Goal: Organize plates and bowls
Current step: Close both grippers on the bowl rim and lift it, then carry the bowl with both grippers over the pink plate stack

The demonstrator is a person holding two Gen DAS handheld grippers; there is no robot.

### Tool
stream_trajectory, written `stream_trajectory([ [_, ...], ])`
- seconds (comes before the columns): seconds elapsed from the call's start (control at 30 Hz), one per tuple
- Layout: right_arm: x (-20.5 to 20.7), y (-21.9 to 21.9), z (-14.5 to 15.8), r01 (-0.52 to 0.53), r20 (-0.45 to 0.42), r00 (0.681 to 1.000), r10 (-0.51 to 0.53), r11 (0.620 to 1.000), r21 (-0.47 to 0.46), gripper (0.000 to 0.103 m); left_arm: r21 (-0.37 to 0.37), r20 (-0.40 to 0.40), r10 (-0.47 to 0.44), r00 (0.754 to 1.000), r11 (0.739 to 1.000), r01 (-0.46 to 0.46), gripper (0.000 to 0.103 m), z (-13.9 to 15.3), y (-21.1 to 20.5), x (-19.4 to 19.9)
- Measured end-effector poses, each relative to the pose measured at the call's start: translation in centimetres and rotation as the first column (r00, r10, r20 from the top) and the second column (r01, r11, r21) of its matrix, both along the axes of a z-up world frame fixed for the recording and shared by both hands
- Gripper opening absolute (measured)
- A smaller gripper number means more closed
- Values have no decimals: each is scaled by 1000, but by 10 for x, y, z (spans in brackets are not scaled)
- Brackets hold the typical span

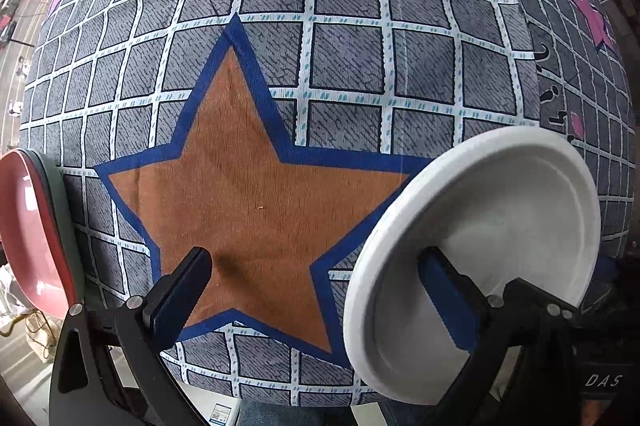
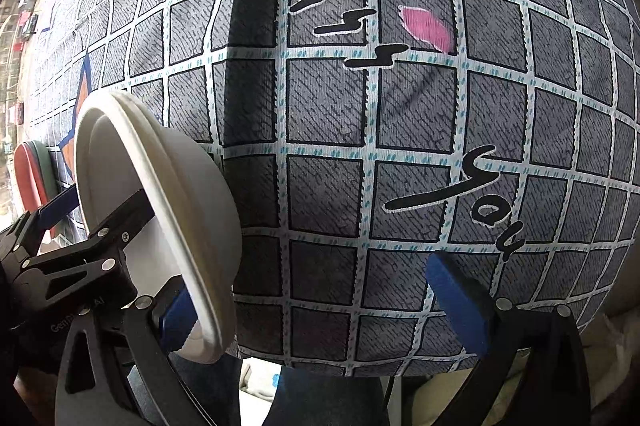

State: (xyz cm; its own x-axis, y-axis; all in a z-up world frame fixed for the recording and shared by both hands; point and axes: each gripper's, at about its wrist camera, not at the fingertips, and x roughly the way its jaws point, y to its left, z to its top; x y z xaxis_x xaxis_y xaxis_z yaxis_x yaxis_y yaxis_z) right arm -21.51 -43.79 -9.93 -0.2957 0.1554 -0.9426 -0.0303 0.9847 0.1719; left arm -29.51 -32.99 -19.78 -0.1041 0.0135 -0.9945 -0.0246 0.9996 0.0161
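Two claws seen wide open, nothing clamped. White bowl (image 1: 480,258) lies at 4 o'clock in left view, left claw (image 1: 320,290) straddling its rim: one finger (image 1: 444,290) inside bowl, other over star on cloth (image 1: 340,66). Red plate (image 1: 24,226) stacked on green plate (image 1: 66,210) at 9 o'clock. Right claw (image 2: 320,302) empty over cloth. Judged best: rim seated deep between pads before closing, bowl kept level during lift.
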Motion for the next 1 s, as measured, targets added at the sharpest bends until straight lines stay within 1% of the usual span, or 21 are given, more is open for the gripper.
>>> stream_trajectory([
  [0.07,1,-1,-2,2,4,1000,-2,1000,-9,103,-38,-1,38,999,999,-38,103,-7,7,0],
  [0.23,7,0,-5,29,14,999,-29,999,-18,103,-38,8,48,999,998,-48,103,-10,9,-5],
  [0.37,23,-12,-9,31,-5,1000,-31,999,-14,103,-25,-30,57,998,998,-58,103,-11,7,4],
  [0.43,27,-13,-9,34,-14,999,-34,999,-13,103,-11,-18,30,999,999,-30,100,-10,4,9],
  [0.47,31,-12,-9,32,-16,999,-33,999,-20,98,-8,-4,1,1000,1000,-1,95,-7,-3,9],
  [0.5,33,-14,-7,25,-13,1000,-26,999,-33,92,-8,5,-29,1000,1000,29,87,-5,-8,10],
  [0.53,34,-14,-4,27,-9,1000,-27,999,-23,88,-16,11,-53,999,998,54,82,-3,-13,11],
  [0.57,35,-14,-1,28,-4,1000,-28,1000,-11,78,-35,11,-73,997,997,74,69,-3,-18,15],
  [0.6,36,-13,3,29,-1,1000,-29,1000,7,64,-57,7,-89,996,994,89,57,-3,-21,16],
  [0.63,37,-11,5,34,2,999,-34,999,27,56,-77,1,-105,995,992,104,52,-4,-25,19],
  [0.67,37,-9,6,48,-2,999,-48,997,53,40,-95,-6,-125,992,988,124,41,-6,-28,22],
  [0.7,38,-7,6,67,-15,998,-66,995,76,30,-94,-11,-147,989,985,146,41,-7,-31,24],
  [0.77,39,-1,4,88,-46,995,-84,993,84,24,-92,-23,-182,983,980,179,40,-10,-35,29],
  [0.87,40,6,8,95,-26,995,-94,995,42,24,-125,-29,-199,980,973,194,39,-16,-29,38],
  [1.0,43,17,12,100,-6,995,-100,995,6,24,-119,-16,-260,966,959,256,39,-16,-12,36],
])
